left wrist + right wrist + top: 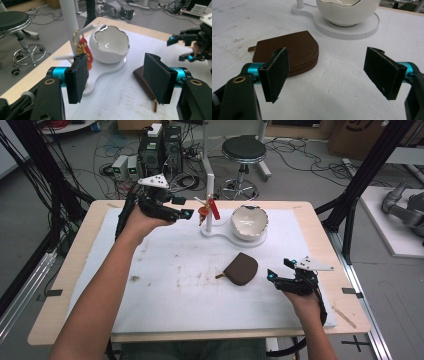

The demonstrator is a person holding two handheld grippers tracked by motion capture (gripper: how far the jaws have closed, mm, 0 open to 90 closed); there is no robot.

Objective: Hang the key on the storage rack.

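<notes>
Broadly, a white foam mat (165, 295) covers the wooden table (65, 285), presumably to cushion things; toward its far edge a white stand (220, 234) carries an eggshell-shaped bowl (249, 221) and a post hung with a red-tagged key bunch (206, 211); a brown zipped pouch (241, 268) lies flat mid-mat; the left gripper (187, 213), jaws spread, hovers just beside the keys, seemingly lined up to take them; the right gripper (271, 275), likewise spread, waits near the pouch.

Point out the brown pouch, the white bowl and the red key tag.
brown pouch (294, 51): right gripper view, top leather face.
white bowl (249, 222): high view, inner wall.
red key tag (215, 209): high view, its red body.
</notes>
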